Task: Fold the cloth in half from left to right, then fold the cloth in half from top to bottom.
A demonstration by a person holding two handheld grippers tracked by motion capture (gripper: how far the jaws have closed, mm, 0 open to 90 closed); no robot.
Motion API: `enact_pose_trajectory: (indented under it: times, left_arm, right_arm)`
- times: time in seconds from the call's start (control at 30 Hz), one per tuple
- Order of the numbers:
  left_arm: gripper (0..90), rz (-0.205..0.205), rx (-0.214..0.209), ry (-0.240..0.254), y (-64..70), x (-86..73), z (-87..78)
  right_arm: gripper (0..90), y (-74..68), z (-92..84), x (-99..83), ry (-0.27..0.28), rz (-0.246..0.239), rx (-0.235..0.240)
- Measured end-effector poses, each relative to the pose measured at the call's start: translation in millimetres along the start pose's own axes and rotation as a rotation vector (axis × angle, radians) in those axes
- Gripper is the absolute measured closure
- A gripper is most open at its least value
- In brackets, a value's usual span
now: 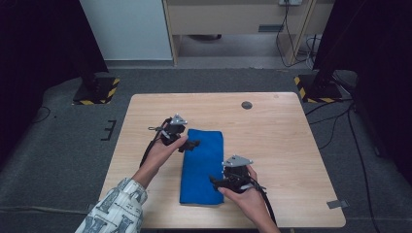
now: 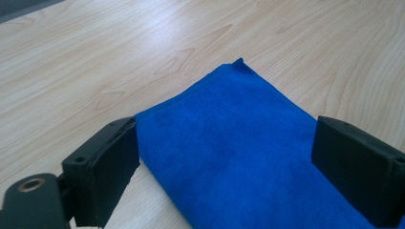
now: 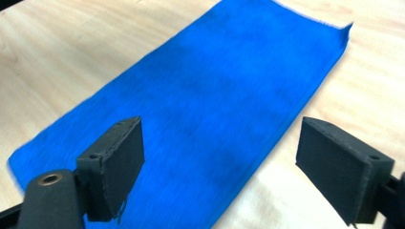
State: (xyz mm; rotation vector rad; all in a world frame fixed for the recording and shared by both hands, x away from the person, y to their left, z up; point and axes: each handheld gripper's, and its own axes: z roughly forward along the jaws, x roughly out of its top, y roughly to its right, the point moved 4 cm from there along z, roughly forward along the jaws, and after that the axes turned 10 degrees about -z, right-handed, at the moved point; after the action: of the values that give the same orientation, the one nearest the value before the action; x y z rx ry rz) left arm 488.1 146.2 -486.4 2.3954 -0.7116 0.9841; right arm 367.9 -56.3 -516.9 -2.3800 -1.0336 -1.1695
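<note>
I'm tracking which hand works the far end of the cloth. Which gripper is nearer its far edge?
Left. The left gripper sits open at the far left side of the blue cloth; the right gripper is open at its near right side.

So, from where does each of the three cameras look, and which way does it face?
High view: sits above the person's side, faces forward and down on the table; both forearms, left gripper and right gripper show.
Left gripper view: rides on the left gripper, looks along its open jaws at a corner of the blue cloth.
Right gripper view: rides on the right gripper, looks along its open jaws down the length of the cloth.
All three views share the blue cloth and the wooden table.
</note>
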Motion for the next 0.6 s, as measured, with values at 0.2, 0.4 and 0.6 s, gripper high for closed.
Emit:
enact_pose_trajectory:
  times: [0.2, 0.4, 0.6]
  left_arm:
    - [9.6, -0.012, 0.040, 0.018, -10.9, -8.6, -15.5]
    - [10.9, -0.033, 0.066, 0.042, -20.7, -11.0, -23.4]
    - [12.2, -0.067, 0.079, 0.027, -30.6, -12.7, -17.2]
  right_arm:
    - [14.5, 14.1, 9.4, 17.5, 0.002, 0.012, -0.003]
    - [12.8, 32.2, 15.5, 37.6, 0.013, -0.005, -0.017]
    - [27.4, 67.7, 32.5, 55.2, 0.009, 0.002, -0.030]
